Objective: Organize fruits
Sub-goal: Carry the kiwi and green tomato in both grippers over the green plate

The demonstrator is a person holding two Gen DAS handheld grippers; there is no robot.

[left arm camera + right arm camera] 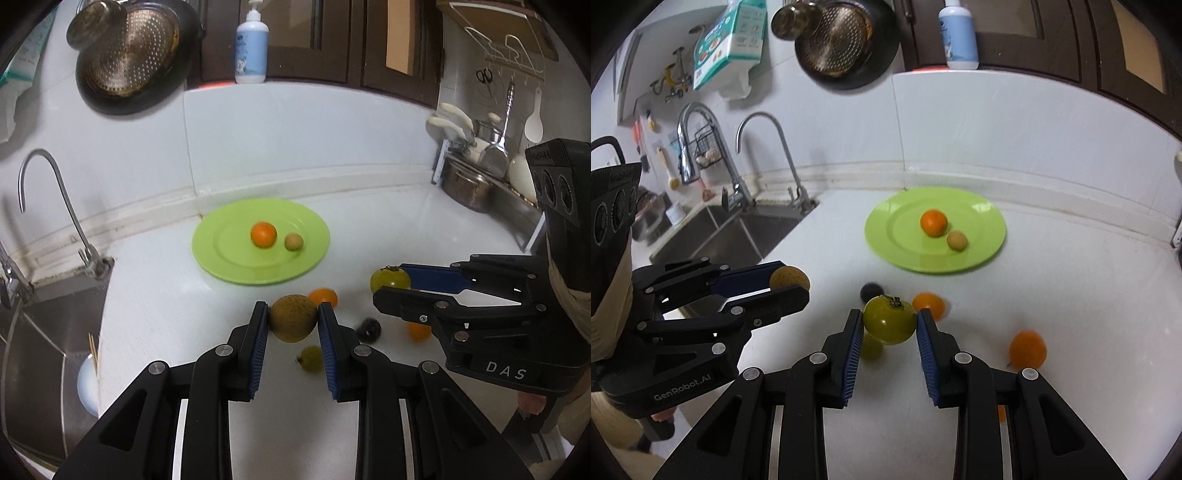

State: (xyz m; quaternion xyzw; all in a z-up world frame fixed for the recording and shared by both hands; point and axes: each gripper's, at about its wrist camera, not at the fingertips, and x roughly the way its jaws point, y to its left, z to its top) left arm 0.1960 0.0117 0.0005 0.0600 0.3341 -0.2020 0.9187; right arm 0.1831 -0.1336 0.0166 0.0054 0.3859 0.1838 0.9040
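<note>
Fruits both clamped: my left gripper (293, 320) pinches a brown fruit (293, 317), my right gripper (889, 322) a green tomato (889, 319), for the green plate (221, 266) at 12 o'clock.

Inventory by kind:
- green plate (236, 273): one.
- oranges: three — (263, 233), (325, 296), (419, 331).
- green tomatoes: two — (889, 319), (311, 358).
- small tan round fruit (294, 242): one.
- brownish rough-skinned fruit (293, 317): one.
- dark fuzzy object (369, 328): one.
- grippers: two — (293, 317), (890, 321).
- faucets: two — (701, 155), (772, 155).
</note>
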